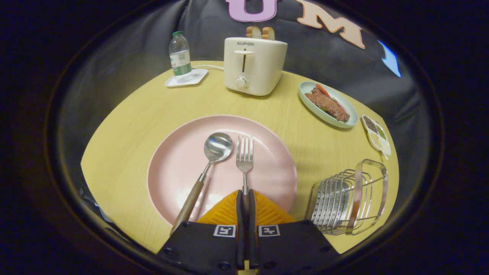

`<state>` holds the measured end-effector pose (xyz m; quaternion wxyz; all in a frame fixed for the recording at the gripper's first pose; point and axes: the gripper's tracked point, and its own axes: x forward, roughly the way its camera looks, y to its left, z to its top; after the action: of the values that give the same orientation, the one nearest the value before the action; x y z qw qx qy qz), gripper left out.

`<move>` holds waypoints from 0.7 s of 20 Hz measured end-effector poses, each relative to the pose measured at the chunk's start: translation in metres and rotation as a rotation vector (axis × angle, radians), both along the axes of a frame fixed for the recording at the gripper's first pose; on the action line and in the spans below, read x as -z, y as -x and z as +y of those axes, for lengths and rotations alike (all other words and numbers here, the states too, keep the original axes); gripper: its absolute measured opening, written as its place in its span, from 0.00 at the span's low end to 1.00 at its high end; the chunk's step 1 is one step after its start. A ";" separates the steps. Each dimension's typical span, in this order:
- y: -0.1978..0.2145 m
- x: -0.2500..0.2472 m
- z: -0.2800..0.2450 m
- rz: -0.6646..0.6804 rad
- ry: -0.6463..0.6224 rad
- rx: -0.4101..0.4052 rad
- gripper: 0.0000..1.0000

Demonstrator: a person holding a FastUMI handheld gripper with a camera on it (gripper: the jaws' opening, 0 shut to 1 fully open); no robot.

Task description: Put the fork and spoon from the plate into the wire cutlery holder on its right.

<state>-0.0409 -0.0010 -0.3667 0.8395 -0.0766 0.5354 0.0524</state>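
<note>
The claw point(245, 200) is clenched on the fork point(244, 156) handle, its long axis running straight ahead on the plate point(179, 168), while the wire cutlery holder point(349, 198) stands beside the surface's right edge.

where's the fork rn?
In the gripper view the fork lies on the pink plate, just right of the spoon, its handle clamped between the gripper's closed fingers, tines pointing toward the toaster.

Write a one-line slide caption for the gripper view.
Gripper fingers shut on the fork handle over the pink plate, spoon alongside, wire cutlery holder waiting at right.
</note>
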 end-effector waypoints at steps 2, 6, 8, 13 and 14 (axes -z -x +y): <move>0.000 -0.007 -0.002 0.006 0.000 -0.002 0.08; -0.001 -0.025 -0.004 0.004 0.008 -0.034 0.08; -0.002 -0.035 -0.004 0.004 0.009 -0.057 0.08; -0.003 -0.062 -0.009 0.017 -0.004 -0.104 0.08; -0.003 -0.067 -0.011 0.025 -0.012 -0.108 0.08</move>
<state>-0.0382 -0.0124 -0.2993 0.8291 -0.0996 0.5407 0.1016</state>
